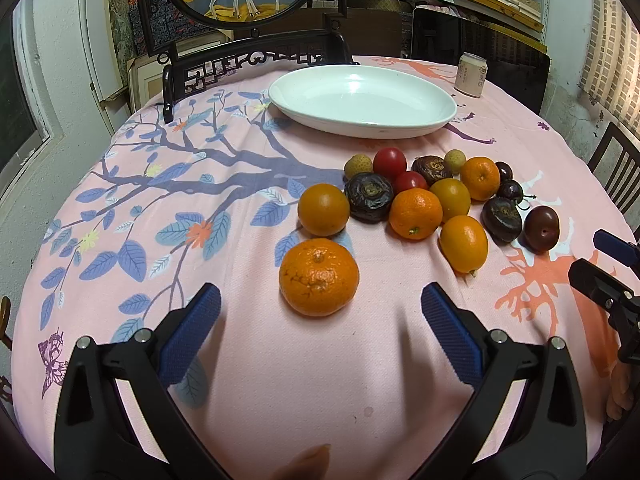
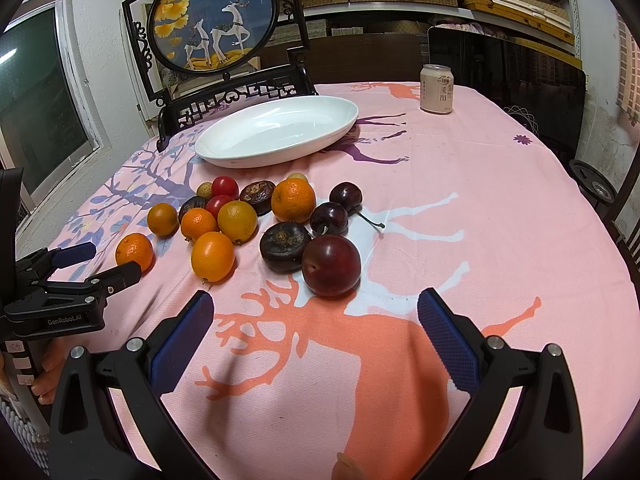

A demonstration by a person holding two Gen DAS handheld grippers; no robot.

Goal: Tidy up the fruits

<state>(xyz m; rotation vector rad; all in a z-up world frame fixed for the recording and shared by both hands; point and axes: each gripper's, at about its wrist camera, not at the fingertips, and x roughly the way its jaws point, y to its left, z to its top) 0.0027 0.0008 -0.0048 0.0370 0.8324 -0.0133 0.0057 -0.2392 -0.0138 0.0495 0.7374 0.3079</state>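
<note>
Several fruits lie in a cluster on the pink tablecloth: oranges, dark plums, cherries, red tomatoes and dark wrinkled fruits. A big mandarin (image 1: pixel 319 276) lies nearest my left gripper (image 1: pixel 320 300), just ahead of its open blue pads. A dark red plum (image 2: pixel 331 265) lies just ahead of my right gripper (image 2: pixel 314 312), which is open and empty. The plum also shows in the left wrist view (image 1: pixel 541 228). An empty white oval plate (image 1: pixel 362 100) stands behind the fruits; it also shows in the right wrist view (image 2: pixel 280 130). The left gripper (image 2: pixel 96 264) shows at the right view's left edge.
A pale drink can (image 2: pixel 437 88) stands at the table's far right. A framed deer picture (image 2: pixel 212 20) on a dark carved stand sits behind the plate. Dark chairs stand around the table. A window is on the left wall.
</note>
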